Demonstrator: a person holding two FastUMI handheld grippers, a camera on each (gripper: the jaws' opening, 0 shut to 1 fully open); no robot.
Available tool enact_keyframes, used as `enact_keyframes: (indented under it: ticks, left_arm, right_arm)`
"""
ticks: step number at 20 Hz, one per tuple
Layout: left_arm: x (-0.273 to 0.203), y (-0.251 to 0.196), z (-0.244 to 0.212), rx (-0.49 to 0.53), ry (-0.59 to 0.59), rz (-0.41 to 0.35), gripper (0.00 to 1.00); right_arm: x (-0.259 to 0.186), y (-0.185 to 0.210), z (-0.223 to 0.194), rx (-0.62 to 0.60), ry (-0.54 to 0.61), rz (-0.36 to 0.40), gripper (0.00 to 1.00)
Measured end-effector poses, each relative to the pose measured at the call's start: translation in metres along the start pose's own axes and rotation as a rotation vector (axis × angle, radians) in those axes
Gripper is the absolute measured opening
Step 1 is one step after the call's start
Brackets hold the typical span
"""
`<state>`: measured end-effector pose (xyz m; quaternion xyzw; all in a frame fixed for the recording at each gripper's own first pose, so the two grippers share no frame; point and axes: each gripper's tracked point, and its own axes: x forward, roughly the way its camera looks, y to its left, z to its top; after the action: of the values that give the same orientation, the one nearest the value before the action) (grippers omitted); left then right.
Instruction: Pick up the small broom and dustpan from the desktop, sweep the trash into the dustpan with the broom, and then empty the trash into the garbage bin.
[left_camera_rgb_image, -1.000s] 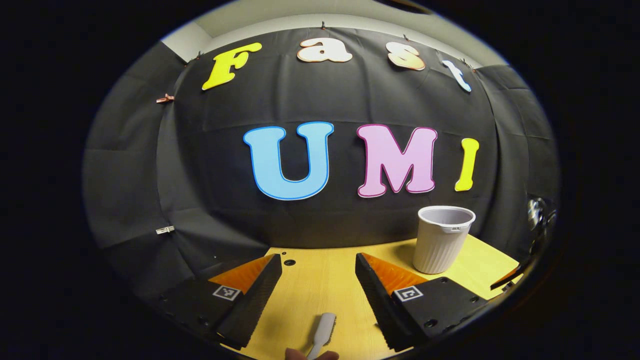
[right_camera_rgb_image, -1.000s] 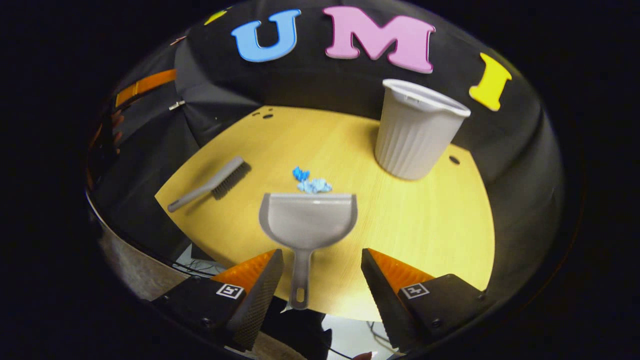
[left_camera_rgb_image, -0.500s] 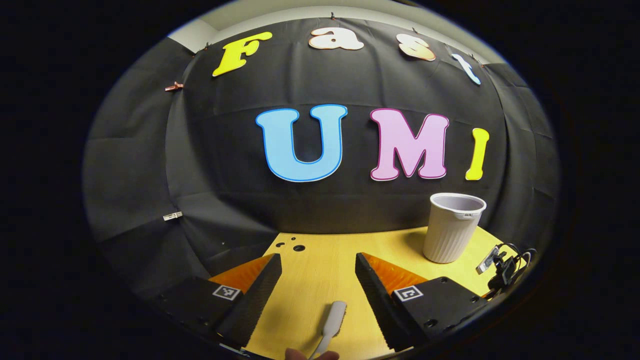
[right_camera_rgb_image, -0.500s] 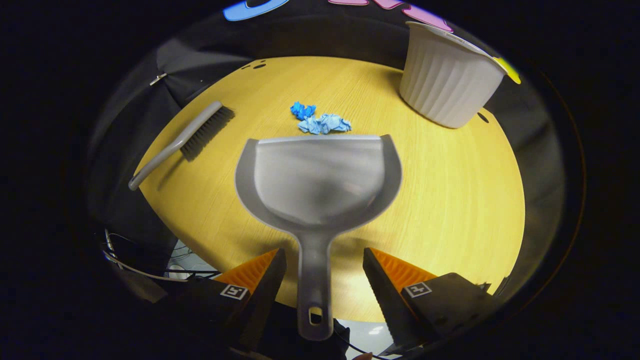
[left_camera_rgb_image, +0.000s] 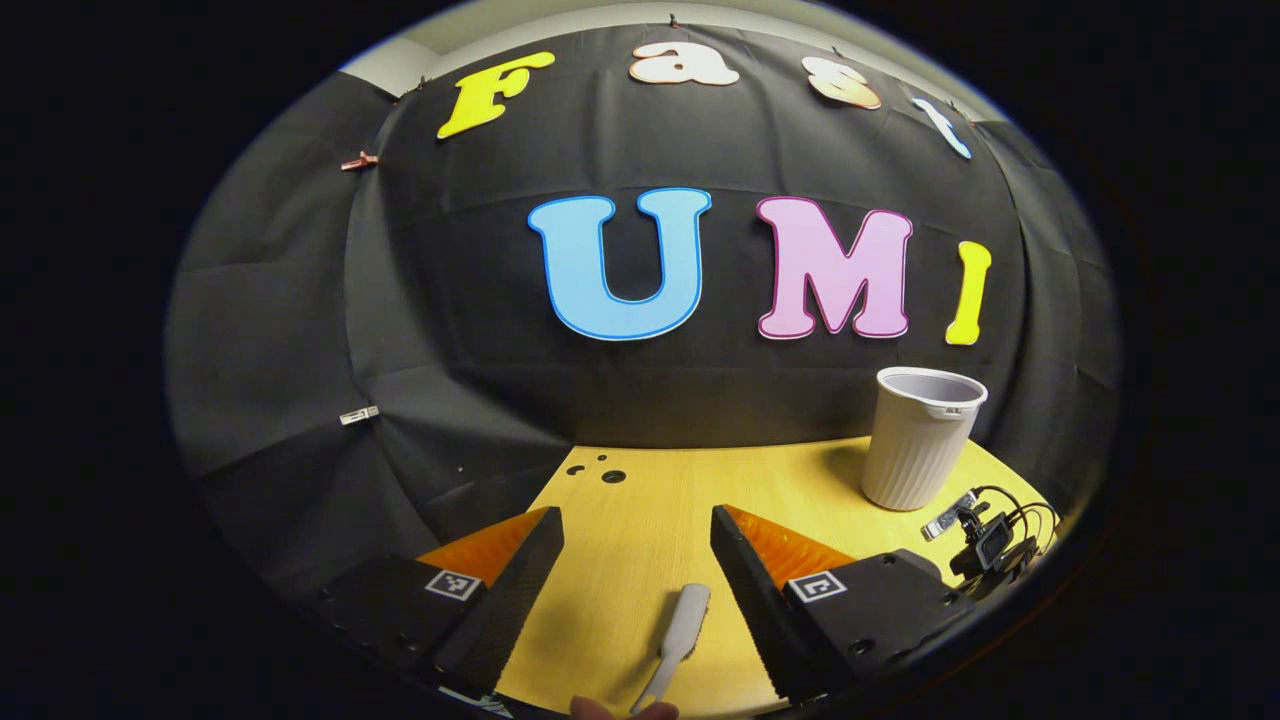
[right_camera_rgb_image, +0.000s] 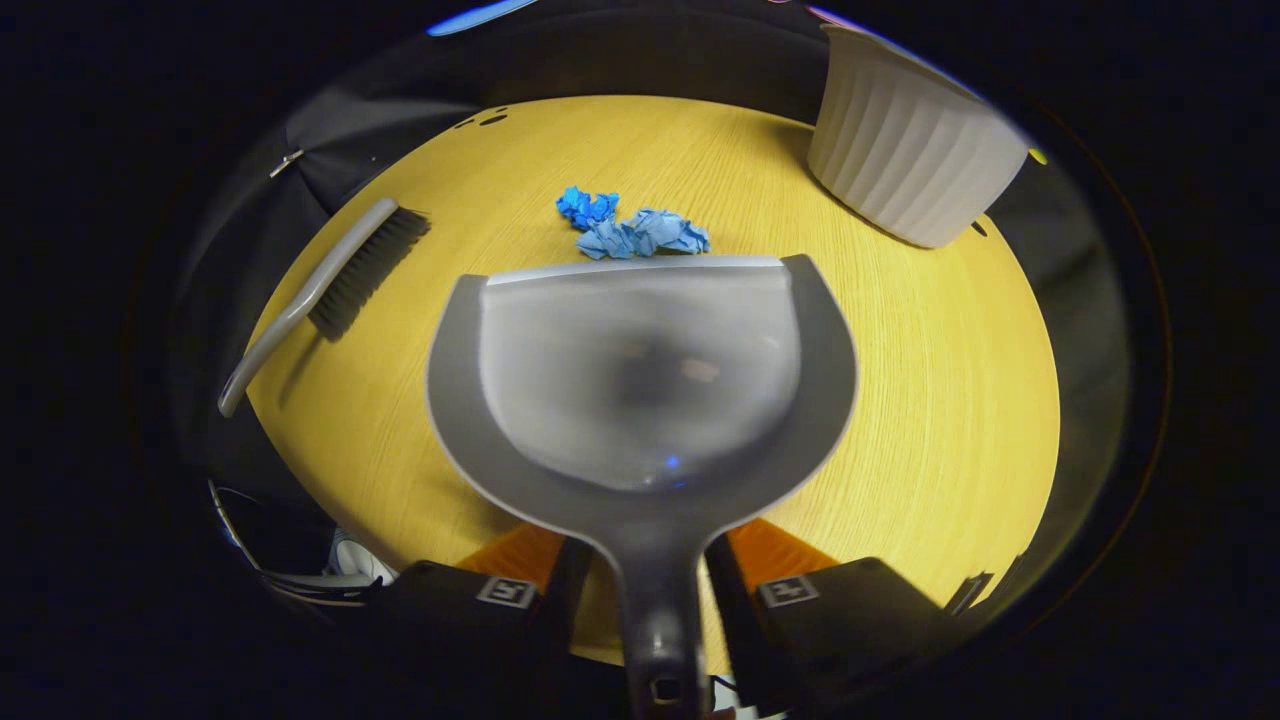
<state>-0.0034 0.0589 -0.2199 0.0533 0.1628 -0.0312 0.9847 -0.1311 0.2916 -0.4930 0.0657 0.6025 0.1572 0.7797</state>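
Right gripper (right_camera_rgb_image: 640, 575) fingers clamp dustpan (right_camera_rgb_image: 640, 370) handle, left gripper (left_camera_rgb_image: 637, 570) fingers wide over broom (left_camera_rgb_image: 680, 630) on counter (right_camera_rgb_image: 900, 400); trash (right_camera_rgb_image: 635, 228) at 12 o'clock unswept, bin (right_camera_rgb_image: 915, 165) at 1 o'clock.

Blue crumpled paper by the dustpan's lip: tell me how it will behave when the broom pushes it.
The blue crumpled paper looks like loose wads, so probably very light and likely to skid or tumble across the smooth yellow desktop. It lies in separate clumps, so a push may scatter them. They sit just beyond the dustpan lip, so a short stroke should do.
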Motion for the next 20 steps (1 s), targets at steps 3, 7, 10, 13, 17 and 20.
enact_keyframes:
  ticks: [3,7,10,13,17,20]
  left_arm:
    - [0.003,0.001,-0.013,0.012,0.018,0.006,0.96]
    - [0.013,-0.002,-0.054,0.025,0.111,-0.021,0.95]
    - [0.023,-0.014,-0.098,0.009,0.244,-0.095,0.95]
    - [0.024,-0.025,-0.147,0.04,0.415,-0.168,0.96]
    - [0.025,-0.033,-0.224,0.089,0.717,-0.252,0.95]
    - [0.032,-0.037,-0.251,0.09,0.801,-0.258,0.91]
  right_arm:
    - [-0.001,0.0,0.0,-0.01,-0.014,-0.003,0.38]
    - [-0.007,-0.001,-0.004,-0.067,-0.019,0.045,0.37]
    - [-0.016,-0.01,-0.012,-0.12,-0.023,0.05,0.35]
    - [-0.033,-0.013,-0.021,-0.201,0.0,0.097,0.35]
    - [-0.048,-0.028,-0.03,-0.256,0.047,0.114,0.35]
    - [-0.053,-0.045,-0.027,-0.265,0.048,0.078,0.35]
